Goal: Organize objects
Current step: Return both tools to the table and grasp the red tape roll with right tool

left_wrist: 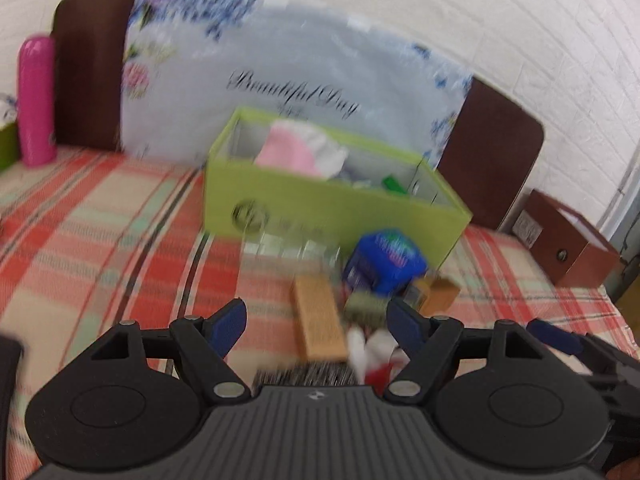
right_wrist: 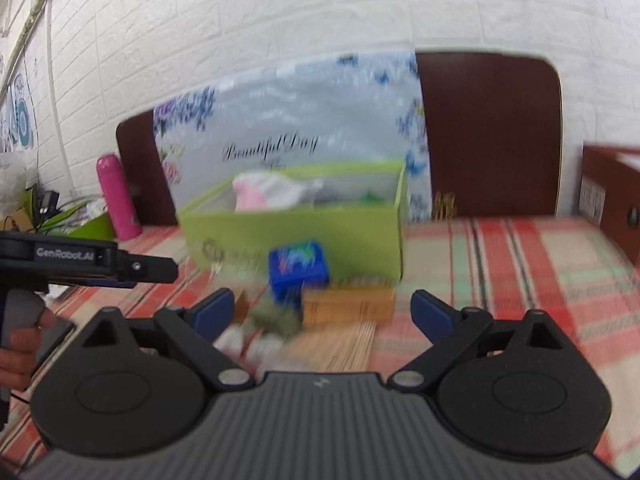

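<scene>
Pink flask beside brown headboard, floral pillow against it.

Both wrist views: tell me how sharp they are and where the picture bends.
Left wrist view: motion blur smears the green box and blue box; only the open left gripper looks crisp. Right wrist view: same blur, open right gripper sharp, fisheye curving the brick wall.

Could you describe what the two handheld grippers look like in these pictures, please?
Each gripper, left gripper and right gripper, has a ribbed dark grey body, two round black housings, black linkage arms with silver pivot pins, and blue-padded jaws. Seen side-on from the right wrist view, the left gripper carries white "GenRobot.AI" lettering. The bare hand holds its grey handle; no sleeve is visible.
</scene>
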`<state>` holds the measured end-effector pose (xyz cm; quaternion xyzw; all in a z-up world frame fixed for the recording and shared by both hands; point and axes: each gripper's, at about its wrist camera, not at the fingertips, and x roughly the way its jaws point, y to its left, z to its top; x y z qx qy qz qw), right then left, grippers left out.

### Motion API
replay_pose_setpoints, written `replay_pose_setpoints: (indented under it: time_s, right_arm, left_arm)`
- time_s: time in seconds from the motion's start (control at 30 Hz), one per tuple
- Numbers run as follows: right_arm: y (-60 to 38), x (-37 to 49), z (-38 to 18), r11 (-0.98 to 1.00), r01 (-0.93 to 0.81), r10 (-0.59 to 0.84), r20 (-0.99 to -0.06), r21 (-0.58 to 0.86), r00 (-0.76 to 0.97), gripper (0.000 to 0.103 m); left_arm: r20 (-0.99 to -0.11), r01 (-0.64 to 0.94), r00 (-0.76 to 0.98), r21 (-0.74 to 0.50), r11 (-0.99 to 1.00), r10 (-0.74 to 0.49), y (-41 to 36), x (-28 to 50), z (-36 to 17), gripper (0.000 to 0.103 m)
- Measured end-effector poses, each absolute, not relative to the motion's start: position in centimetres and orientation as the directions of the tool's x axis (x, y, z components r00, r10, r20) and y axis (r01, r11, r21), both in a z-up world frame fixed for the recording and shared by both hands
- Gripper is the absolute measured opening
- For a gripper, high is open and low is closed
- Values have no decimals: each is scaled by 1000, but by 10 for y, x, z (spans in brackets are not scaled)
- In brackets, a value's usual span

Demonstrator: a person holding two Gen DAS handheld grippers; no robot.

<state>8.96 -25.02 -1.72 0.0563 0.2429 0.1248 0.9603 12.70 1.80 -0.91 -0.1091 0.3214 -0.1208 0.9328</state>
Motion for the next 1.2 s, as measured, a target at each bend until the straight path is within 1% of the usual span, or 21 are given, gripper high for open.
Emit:
replay_pose_setpoints:
  time_s: [0.07,0.1,0.17,0.2,0.23,0.27,0.4,0.43,0.47,0.5,0.53,0.57,0.67,0.83,0.93,1.0,1.03,1.07,1.1,1.13,1.2]
  right_arm:
    - [-240,79,-33,958,-230,285,-492,171,823,79]
    - [-234,75,-39,957,-237,289,-505,166,813,75]
    - [-222,70,-48,950,-271,312,-527,155,791,59]
    - [-216,69,-51,946,-290,323,-533,148,782,55]
    - [-209,68,-53,942,-306,332,-535,140,777,48]
    - [-204,69,-53,938,-319,339,-535,134,774,46]
    - [-187,78,-55,927,-351,364,-531,129,765,46]
    - [-183,80,-56,925,-360,367,-529,122,765,43]
    - [-180,81,-57,923,-369,370,-530,112,763,38]
    - [-177,82,-58,920,-378,371,-533,101,761,36]
    - [-174,83,-60,917,-387,373,-537,91,757,30]
    - [-171,84,-62,914,-398,376,-544,83,751,18]
    - [-171,81,-62,906,-415,388,-548,80,741,10]
    - [-190,61,-42,917,-396,361,-508,42,782,10]
    - [-206,46,-34,928,-372,317,-504,-11,804,10]
    - [-217,38,-34,938,-344,268,-523,-51,809,10]
    - [-221,34,-37,941,-333,247,-538,-67,806,10]
    - [-225,33,-40,944,-320,227,-553,-75,801,10]
    - [-229,32,-44,951,-301,209,-567,-72,796,11]
    - [-232,32,-48,958,-280,194,-584,-59,788,11]
    - [-240,34,-53,973,-230,178,-605,-10,777,13]
  left_arm:
    - [-598,122,749,-299,946,-285,23,119,-20,80]
    - [-606,113,742,-307,945,-285,25,116,-24,80]
    - [-615,107,736,-306,946,-282,29,111,-28,80]
    - [-616,106,737,-303,947,-279,31,108,-28,80]
    - [-615,105,738,-301,948,-277,32,105,-29,80]
    - [-613,104,740,-302,947,-277,34,103,-28,80]
    - [-608,95,744,-313,945,-277,38,99,-28,80]
    - [-607,96,745,-315,944,-278,38,99,-28,80]
    - [-605,99,745,-317,943,-282,38,99,-27,80]
    - [-602,105,745,-321,941,-288,38,100,-26,80]
    - [-599,112,744,-323,940,-294,37,103,-25,80]
    - [-595,123,745,-324,938,-302,36,106,-23,80]
    - [-581,157,749,-311,937,-319,28,120,-20,80]
    - [-610,191,706,-326,926,-361,16,160,-26,80]
    - [-637,200,676,-324,925,-370,8,183,-31,77]
    - [-671,210,649,-297,932,-360,2,198,-36,69]
    - [-685,216,634,-287,933,-357,0,204,-39,64]
    - [-698,221,620,-282,934,-358,-1,209,-42,53]
    - [-713,225,602,-281,933,-360,0,214,-45,45]
    - [-715,230,588,-300,926,-378,3,217,-48,40]
    - [-712,226,586,-314,922,-386,11,215,-45,36]
